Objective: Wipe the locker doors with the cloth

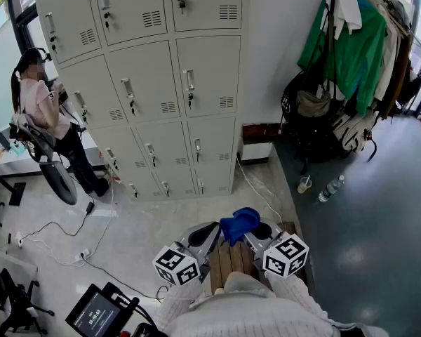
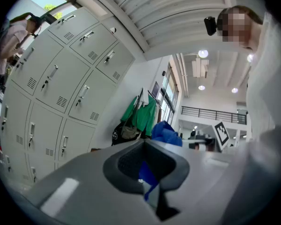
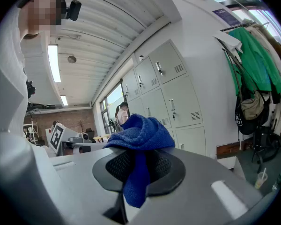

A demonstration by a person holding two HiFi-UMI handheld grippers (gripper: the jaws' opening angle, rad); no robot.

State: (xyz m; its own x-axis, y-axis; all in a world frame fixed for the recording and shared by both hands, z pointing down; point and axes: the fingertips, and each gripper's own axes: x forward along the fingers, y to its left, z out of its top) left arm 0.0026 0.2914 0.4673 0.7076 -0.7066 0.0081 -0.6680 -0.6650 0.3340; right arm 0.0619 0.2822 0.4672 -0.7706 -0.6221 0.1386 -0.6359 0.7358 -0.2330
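The grey lockers (image 1: 147, 83) stand ahead at the upper left, several doors in each row, all closed; they also show as lockers (image 2: 61, 88) and lockers (image 3: 173, 93). A blue cloth (image 1: 240, 225) is bunched between my two grippers, low and well short of the doors. My right gripper (image 1: 256, 236) is shut on the cloth (image 3: 139, 139), which heaps over its jaws and hangs down in front. My left gripper (image 1: 209, 234) is shut too, with a thin strip of the cloth (image 2: 145, 177) pinched between its jaws.
A person (image 1: 42, 111) stands at the lockers' left end. Right of the lockers a rack holds green jackets (image 1: 351, 48) and bags (image 1: 316, 118). A cup (image 1: 305, 184) and bottle (image 1: 331, 188) sit on the floor. Cables (image 1: 70, 237) trail at left. Wooden slats (image 1: 228, 258) lie below my grippers.
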